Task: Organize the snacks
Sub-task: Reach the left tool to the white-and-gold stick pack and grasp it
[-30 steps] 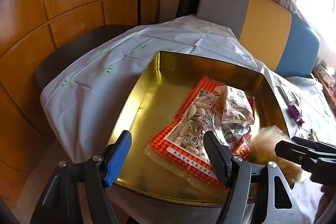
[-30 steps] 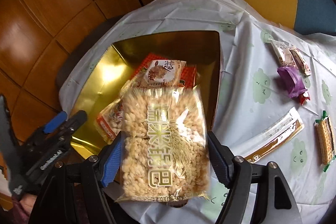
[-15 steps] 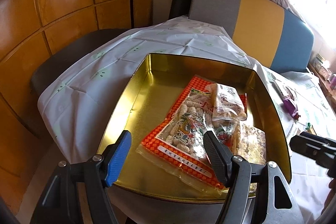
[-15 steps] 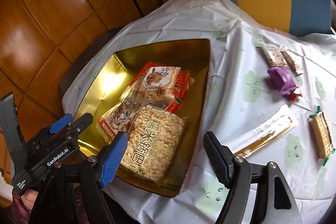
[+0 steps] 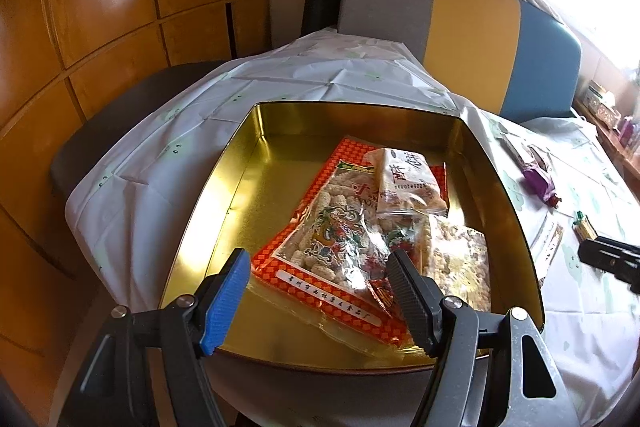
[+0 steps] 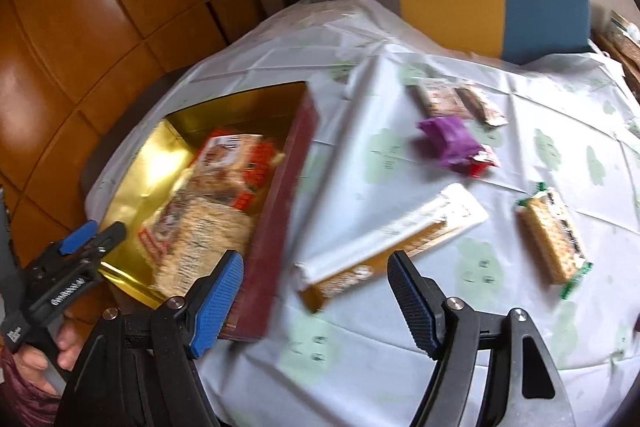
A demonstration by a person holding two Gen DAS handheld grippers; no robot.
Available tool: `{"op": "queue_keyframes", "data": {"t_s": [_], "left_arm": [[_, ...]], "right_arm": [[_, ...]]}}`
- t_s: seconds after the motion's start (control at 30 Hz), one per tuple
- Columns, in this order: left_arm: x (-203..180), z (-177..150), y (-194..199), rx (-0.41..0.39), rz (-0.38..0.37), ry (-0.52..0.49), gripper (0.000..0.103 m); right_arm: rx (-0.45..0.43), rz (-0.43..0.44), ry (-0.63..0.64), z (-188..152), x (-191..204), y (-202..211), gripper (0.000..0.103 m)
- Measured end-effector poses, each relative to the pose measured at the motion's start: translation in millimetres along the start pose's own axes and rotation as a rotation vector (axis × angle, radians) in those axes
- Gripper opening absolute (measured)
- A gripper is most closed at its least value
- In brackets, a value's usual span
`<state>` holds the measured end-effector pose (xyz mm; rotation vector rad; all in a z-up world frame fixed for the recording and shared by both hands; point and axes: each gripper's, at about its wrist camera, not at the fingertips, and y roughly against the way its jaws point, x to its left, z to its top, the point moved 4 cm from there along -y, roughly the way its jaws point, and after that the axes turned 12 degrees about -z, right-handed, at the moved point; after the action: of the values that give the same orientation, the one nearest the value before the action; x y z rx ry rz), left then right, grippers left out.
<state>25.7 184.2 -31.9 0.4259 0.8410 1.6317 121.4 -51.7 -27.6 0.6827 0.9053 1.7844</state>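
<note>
A second ago the puffed rice bag (image 5: 456, 259) hung between the fingers of the right gripper (image 6: 316, 299); now it lies in the gold tin (image 5: 248, 163), at about 5 o'clock from the red peanut-snack packet (image 5: 332, 227) and overlapping its edge. The right gripper, fingers apart with nothing between them, has swung away toward 3 o'clock and now hovers over the desk (image 6: 360, 367), above the long white-and-gold packet (image 6: 392, 235). In the left wrist view it has slipped toward the frame edge at 3 o'clock.

Black grippers (image 5: 318, 293), blue-padded jaws, silver screws; maroon sleeve (image 6: 24, 393).
</note>
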Motion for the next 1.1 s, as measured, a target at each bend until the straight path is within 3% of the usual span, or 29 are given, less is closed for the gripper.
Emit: {"op": "queue_keyframes", "data": {"t_s": [0.53,0.73,0.93,1.1], "left_arm": [[-32.1,-1.3,0.4,0.021,-0.02,-0.094,0.071],[-55.6,3.7,-3.7,0.055,-0.077,-0.146,0.071],[-117.2,11.4,-0.6,0.042,-0.184,-0.38,0.071],[-170.6,13.0,-19.2,0.127,-0.283,-0.574,0.071]], "right_arm": [[0.026,-0.317,-0.018,-3.4,-135.6,1.6,0.076],[0.049,-0.4,-0.155,-8.2,-186.3,-2.9,0.076],[0.055,-0.37,-0.223,-5.3,-195.2,0.0,0.076],[0.038,-0.341,-0.226,-3.5,-189.6,6.3,0.076]]}}
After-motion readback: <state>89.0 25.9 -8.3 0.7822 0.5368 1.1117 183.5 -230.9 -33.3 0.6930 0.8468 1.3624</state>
